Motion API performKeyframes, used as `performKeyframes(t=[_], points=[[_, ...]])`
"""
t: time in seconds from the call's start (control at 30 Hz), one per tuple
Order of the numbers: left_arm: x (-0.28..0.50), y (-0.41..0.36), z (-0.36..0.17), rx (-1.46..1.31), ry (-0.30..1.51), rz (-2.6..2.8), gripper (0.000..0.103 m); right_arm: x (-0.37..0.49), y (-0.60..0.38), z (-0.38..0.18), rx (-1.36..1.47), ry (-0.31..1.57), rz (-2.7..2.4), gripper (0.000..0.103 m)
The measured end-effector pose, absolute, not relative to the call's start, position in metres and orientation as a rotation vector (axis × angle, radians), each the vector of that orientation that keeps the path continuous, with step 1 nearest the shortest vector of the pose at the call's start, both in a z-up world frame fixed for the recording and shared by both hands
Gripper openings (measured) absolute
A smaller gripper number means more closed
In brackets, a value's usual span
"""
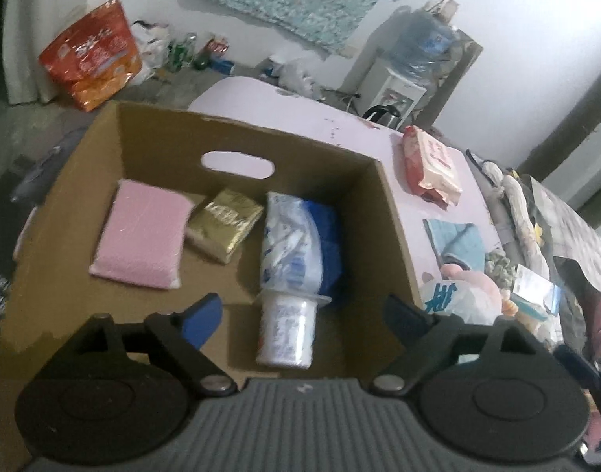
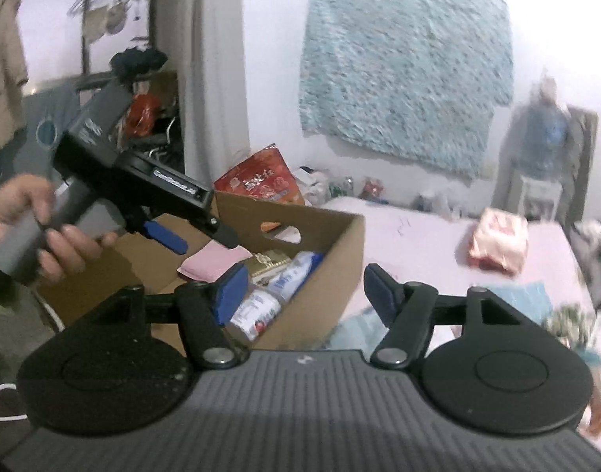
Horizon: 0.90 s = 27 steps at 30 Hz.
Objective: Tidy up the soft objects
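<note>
Hovering over open brown cardboard box (image 1: 395,212), left gripper (image 1: 300,306) jaws spread, empty; right gripper (image 2: 306,291) apart, empty, beside box's right rim above pink tabletop (image 2: 418,236).

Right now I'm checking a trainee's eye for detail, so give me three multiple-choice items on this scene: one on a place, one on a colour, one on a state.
1. Where does the red-and-pink packet lie?
A. inside the cardboard box
B. on the pink table, outside the box
C. on the floor by the wall

2. What colour is the flat pad in the cardboard box?
A. pink
B. green
C. black

3. How does the left tool stand?
A. shut on the gold packet
B. shut on the box rim
C. open, gripping nothing

Answers:
1. B: it rests on the pink table, right of the box wall.
2. A: the pad beside the gold packet is plainly pink.
3. C: its fingers stand wide apart above the white-and-blue pack, pressing on nothing.
</note>
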State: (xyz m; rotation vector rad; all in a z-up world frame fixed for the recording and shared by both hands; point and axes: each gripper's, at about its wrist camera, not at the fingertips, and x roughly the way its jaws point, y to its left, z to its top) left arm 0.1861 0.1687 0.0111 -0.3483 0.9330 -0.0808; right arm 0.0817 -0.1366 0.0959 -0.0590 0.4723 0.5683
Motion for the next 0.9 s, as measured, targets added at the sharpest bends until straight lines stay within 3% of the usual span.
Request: performKeyframes(t=[0.13,0.37,0.5,0.53,0.9], points=[[0.212,0.151,-0.005,-0.288,1.018,-0.068,0.085,0.073,-0.154,0.087,-0.021,0.492,0.548,0.066],[0.259,0.142,-0.046,-0.347,1.239,-0.050,0.084,0.067,-0.173,0.080,0.004,0.493,0.536,0.066],[0.271,0.137,-0.062,-0.331,1.294,-0.008,0.067,0.070,-0.184,0.076,0.029,0.508,0.529,0.067],[0.272,0.137,-0.064,-0.322,1.295,0.010,0.061,0.073,-0.185,0.075,0.033,0.513,0.528,0.067],[0.232,0.152,-0.044,-0.366,1.166,-0.012,0.058,0.078,-0.185,0.069,0.049,0.532,0.528,0.067]])
